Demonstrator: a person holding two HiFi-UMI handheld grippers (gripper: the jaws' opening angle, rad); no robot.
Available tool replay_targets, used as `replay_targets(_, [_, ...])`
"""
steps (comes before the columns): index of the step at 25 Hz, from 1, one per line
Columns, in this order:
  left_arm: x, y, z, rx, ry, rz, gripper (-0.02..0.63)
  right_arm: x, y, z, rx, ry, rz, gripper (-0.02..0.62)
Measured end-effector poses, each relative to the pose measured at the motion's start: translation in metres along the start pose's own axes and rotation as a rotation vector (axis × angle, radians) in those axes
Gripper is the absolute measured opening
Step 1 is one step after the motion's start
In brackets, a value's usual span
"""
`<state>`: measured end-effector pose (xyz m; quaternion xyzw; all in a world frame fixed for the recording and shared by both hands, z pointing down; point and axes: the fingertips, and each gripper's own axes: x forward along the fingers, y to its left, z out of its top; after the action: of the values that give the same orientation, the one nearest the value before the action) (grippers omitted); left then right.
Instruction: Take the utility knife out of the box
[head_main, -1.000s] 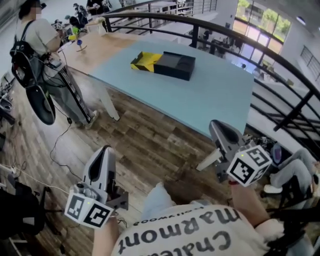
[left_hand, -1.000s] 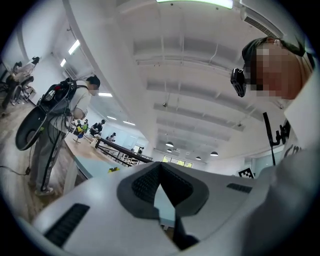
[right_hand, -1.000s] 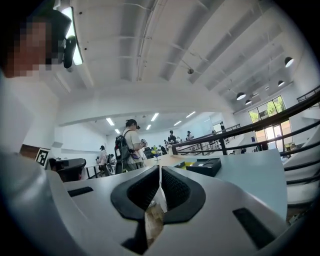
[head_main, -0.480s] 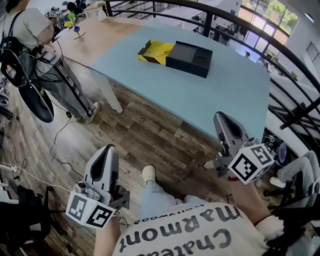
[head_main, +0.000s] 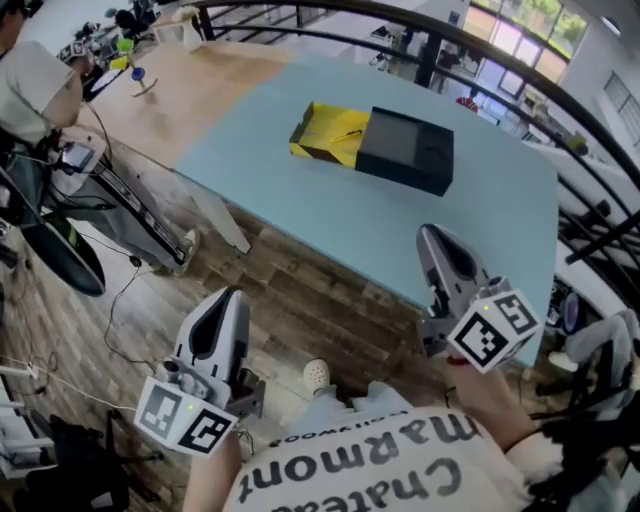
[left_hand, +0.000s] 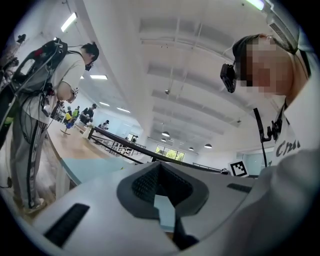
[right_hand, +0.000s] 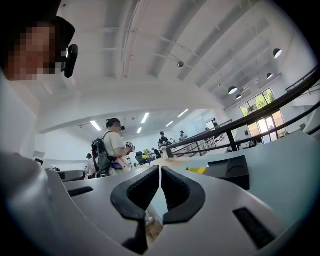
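While box (head_main: 405, 150) lies well apart, left gripper (head_main: 226, 298) and right gripper (head_main: 431, 238) fingers together, empty.

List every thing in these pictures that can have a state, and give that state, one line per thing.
left gripper: shut, nothing between its jaws.
right gripper: shut, nothing between its jaws.
box: lying flat on the table, untouched; its black tray looks drawn partway out of the yellow sleeve.
utility knife: cannot be made out from here.
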<state>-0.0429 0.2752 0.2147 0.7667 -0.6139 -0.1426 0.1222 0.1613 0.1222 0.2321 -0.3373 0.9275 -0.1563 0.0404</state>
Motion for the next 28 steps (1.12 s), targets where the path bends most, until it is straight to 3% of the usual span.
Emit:
replay_targets(9, [0.066, 0.070, 0.015, -0.004, 0.022, -0.070, 0.002, 0.086, -0.006, -0.004, 0.001, -0.029, -0.027, 0.037])
replay_targets(12, [0.083, 0.078, 0.017, -0.027, 0.042, -0.128, 0.002, 0.098, -0.011, -0.007, -0.006, -0.029, -0.049, 0.037])
replay_targets(15, [0.099, 0.082, 0.017, 0.006, 0.056, -0.172, 0.002, 0.106, -0.014, -0.008, -0.041, -0.029, -0.056, 0.037])
replay_targets(22, [0.151, 0.096, 0.020, 0.038, 0.048, -0.215, 0.002, 0.133, -0.043, -0.008, -0.163, 0.027, -0.085, 0.037])
replay_targets(28, [0.195, 0.114, 0.009, 0.065, 0.090, -0.230, 0.002, 0.174, -0.079, -0.018, -0.117, 0.035, -0.099, 0.037])
